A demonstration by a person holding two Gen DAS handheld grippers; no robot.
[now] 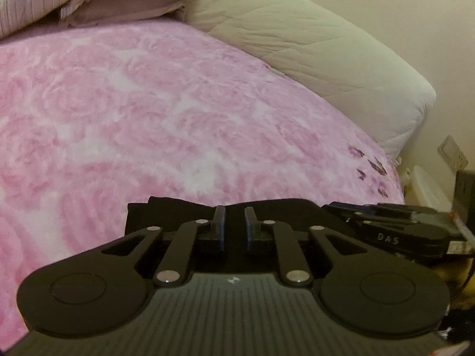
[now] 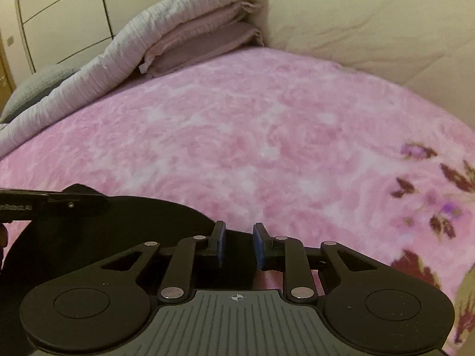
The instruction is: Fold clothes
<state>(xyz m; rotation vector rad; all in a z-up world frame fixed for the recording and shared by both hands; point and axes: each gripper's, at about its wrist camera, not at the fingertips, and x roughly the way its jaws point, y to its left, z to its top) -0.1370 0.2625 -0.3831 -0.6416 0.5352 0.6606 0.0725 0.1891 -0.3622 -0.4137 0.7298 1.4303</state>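
A black garment (image 1: 166, 210) lies at the near edge of the pink floral blanket (image 1: 148, 112), bunched under both grippers. My left gripper (image 1: 235, 216) has its blue-padded fingers drawn close together, with black cloth filling the narrow gap between them. My right gripper (image 1: 332, 207) lies side-on just to its right, on the same cloth. In the right wrist view the black garment (image 2: 133, 222) spreads to the left, and my right gripper (image 2: 239, 237) is closed to a small gap around its edge. My left gripper (image 2: 101, 200) enters from the left edge.
A beige duvet (image 1: 311, 44) is piled along the far right of the bed. Folded mauve bedding (image 2: 202, 41) under a striped white quilt (image 2: 118, 59) sits at the far end, with a grey pillow (image 2: 38, 86) beside it. A wall socket (image 1: 452, 152) is at right.
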